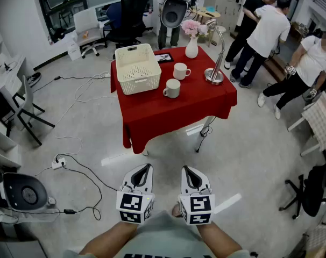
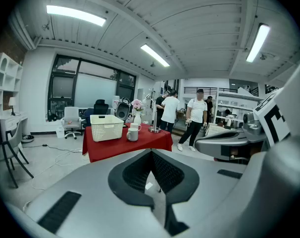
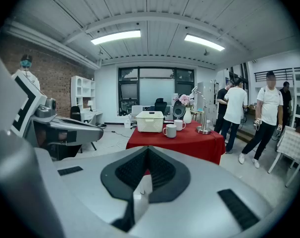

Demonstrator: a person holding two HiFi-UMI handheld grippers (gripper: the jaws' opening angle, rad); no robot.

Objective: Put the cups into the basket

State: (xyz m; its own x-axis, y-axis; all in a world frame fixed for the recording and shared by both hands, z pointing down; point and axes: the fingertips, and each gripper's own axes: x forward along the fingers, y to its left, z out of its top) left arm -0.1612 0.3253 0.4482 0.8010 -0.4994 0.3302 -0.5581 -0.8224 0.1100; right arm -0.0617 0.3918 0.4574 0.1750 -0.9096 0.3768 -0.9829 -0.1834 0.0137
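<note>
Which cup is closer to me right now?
The front cup, by the basket's near corner; the other cup sits behind it, nearer the vase.

One red-covered table (image 1: 174,114) carries two cups, the far cup (image 1: 180,71) and the near cup (image 1: 172,88). With them are one basket (image 1: 141,85), one vase (image 1: 191,48) of flowers, one silver lamp (image 1: 214,75) and one dark picture frame (image 1: 164,58). Two grippers show, the left gripper (image 1: 147,168) and the right gripper (image 1: 186,169), each with one marker cube. Four people are beyond the table: one person (image 1: 168,34) behind it, a pair (image 1: 270,28) side by side, and one more person (image 1: 309,63) apart at the right. One power strip (image 1: 58,164) lies on the floor.
</note>
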